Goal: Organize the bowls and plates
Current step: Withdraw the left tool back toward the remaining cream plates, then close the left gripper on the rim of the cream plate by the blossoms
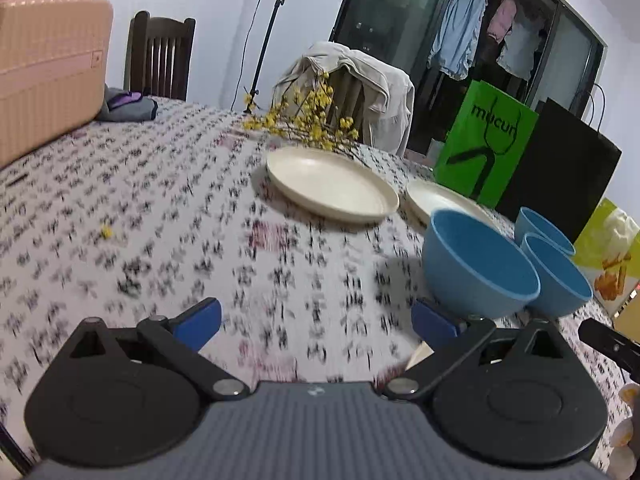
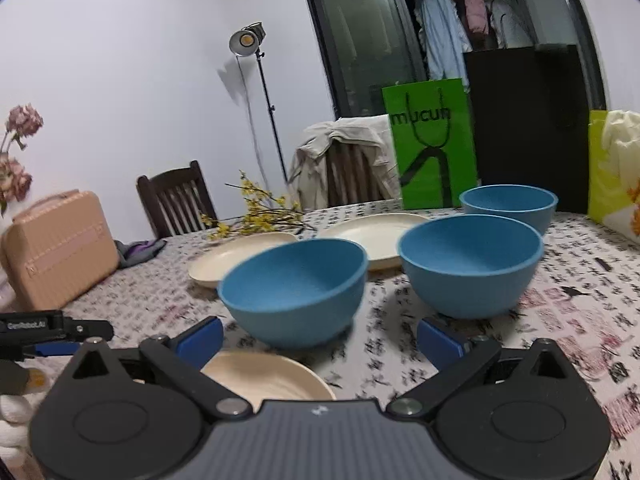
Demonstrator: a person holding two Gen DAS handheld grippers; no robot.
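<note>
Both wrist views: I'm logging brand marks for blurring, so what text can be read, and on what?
"mucun": on the green paper bag behind the bowls, readable in both views.
"GenRobot.AI", roughly: small and blurred, on the black part of the left gripper at the right wrist view's left edge.
Tablecloth print: blurred, unreadable.

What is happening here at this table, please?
A person holds a hand-held gripper in each hand above a table with a patterned cloth, about to organize dishes. Both are open and hold nothing: the left hand-held gripper and the right hand-held gripper. Three blue bowls stand separate: the nearest bowl, the second bowl and the far bowl. Three cream plates lie unstacked: the near plate under the right one, the left plate and the back plate.
</note>
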